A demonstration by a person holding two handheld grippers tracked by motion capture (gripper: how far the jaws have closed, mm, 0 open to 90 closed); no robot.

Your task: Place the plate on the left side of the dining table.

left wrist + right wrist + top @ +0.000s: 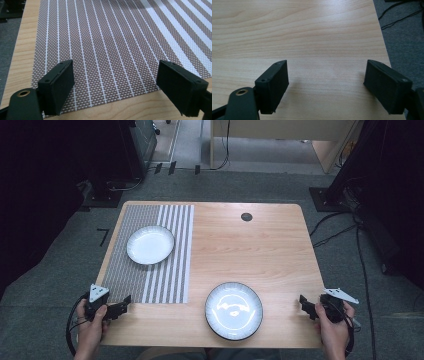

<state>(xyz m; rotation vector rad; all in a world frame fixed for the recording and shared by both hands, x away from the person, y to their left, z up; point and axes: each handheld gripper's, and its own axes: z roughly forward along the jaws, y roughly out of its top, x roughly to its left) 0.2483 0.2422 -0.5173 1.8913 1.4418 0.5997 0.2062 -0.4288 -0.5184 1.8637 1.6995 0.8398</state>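
Two plates sit on the table, and I have a gripper parked at each near corner, neither one holding anything. Starting at the left, my left gripper rests low at the table's near-left edge, its jaws spread wide and aimed across the near end of the striped placemat; in the left gripper view nothing but woven mat lies between the pads. On the far half of that mat stands the white plate, well apart from the left gripper, set squarely as if it were already laid for a place setting.

Moving right, the dark-rimmed plate lies on bare wood near the front edge, just off the mat's near-right corner and between my two grippers. It looks like the piece that has yet to be dealt with, and I judge that either hand could reach it, the right one perhaps more directly.

At the far right, my right gripper hovers at the table's near-right edge with its jaws standing open. In the right gripper view only plain wood lies between them. Whether its tips touch the tabletop I cannot quite tell from these angles.
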